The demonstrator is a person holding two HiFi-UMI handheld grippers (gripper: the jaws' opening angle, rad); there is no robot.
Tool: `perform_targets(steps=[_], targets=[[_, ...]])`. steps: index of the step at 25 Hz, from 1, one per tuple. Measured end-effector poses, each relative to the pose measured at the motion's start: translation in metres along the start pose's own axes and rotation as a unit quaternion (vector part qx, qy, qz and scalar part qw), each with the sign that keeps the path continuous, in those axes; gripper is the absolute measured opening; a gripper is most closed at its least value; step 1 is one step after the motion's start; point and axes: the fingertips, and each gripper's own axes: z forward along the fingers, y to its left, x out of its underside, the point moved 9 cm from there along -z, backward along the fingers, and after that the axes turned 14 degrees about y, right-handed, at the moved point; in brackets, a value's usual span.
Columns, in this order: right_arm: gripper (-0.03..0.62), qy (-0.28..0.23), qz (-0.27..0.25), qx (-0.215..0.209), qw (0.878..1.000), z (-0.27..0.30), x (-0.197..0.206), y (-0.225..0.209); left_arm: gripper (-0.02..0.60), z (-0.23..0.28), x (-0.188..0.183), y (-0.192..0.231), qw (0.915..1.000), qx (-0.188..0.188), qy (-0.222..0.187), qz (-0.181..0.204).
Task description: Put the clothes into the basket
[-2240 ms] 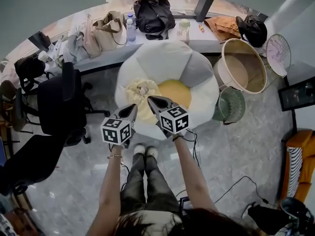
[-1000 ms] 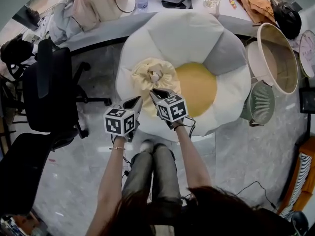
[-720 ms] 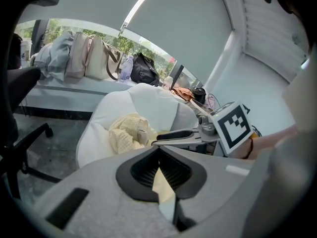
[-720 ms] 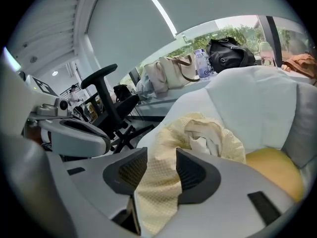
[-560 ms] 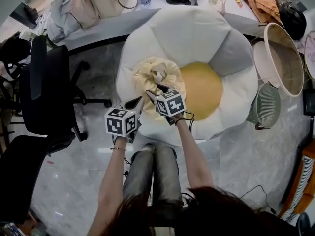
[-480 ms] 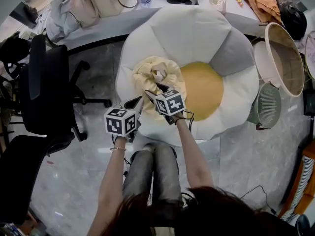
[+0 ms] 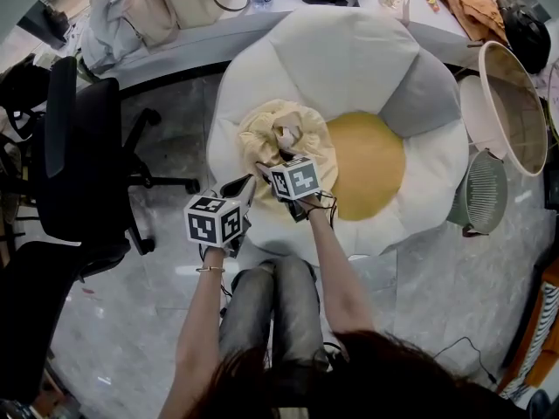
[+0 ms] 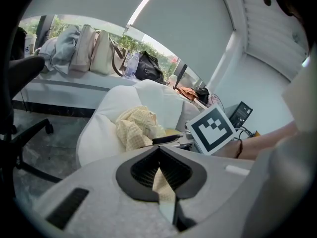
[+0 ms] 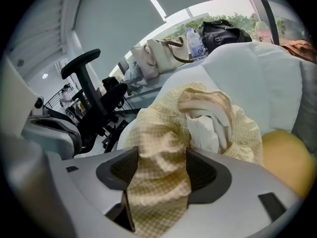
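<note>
Nearest, the person's forearms reach out over their knees, a marker cube on each tool. The left tool (image 7: 239, 185) has its jaws drawn narrow, pinching a thin fold of the yellow checked garment (image 7: 281, 133) at the cushion's near edge. Just beside it, the right tool (image 7: 265, 169) has just been opening its jaws and they stand wide, with a thick fold of the same garment lying between them. The garment sits bunched in a heap on the left part of a flower-shaped floor cushion (image 7: 336, 55), white petals round a yellow centre. Further right, well apart from the garment, stands the round cream basket (image 7: 515, 103), with a smaller green container (image 7: 483, 190) beside it. Farthest, a surface (image 7: 188, 46) carries bags and a bottle.
</note>
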Motion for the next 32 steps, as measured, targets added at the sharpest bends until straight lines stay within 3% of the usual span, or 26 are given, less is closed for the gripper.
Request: perform_targets(steps=[5, 9, 10, 12, 13, 25, 32], targets=[[0.253, 0.027, 0.001, 0.005, 1.000, 0.017, 0.001, -0.003, 0.011, 0.006, 0.003, 0.008, 1.0000, -0.002, -0.007, -0.003], [0.230, 0.031, 0.021, -0.018, 0.999, 0.026, 0.003, -0.008, 0.011, 0.010, 0.007, 0.013, 0.9999, -0.003, -0.010, -0.006], [0.192, 0.031, 0.027, -0.017, 0.999, 0.026, 0.003, -0.010, 0.011, 0.010, 0.007, 0.014, 0.9999, -0.003, -0.011, -0.006], [0.048, 0.032, 0.035, -0.012, 0.999, 0.025, 0.003, -0.011, 0.011, 0.010, 0.009, 0.014, 0.9999, -0.003, -0.010, -0.005], [0.037, 0.035, 0.037, -0.011, 0.999, 0.024, 0.004, -0.011, 0.011, 0.010, 0.010, 0.014, 0.9999, -0.003, -0.009, -0.006], [0.026, 0.030, 0.051, -0.009, 0.998, -0.025, 0.003, -0.001, 0.011, -0.012, 0.004, -0.016, 1.0000, 0.004, 0.000, -0.007], [0.026, 0.030, 0.042, 0.007, 0.999, -0.084, -0.004, 0.027, 0.011, -0.055, -0.010, -0.049, 0.9999, 0.012, 0.004, -0.012]])
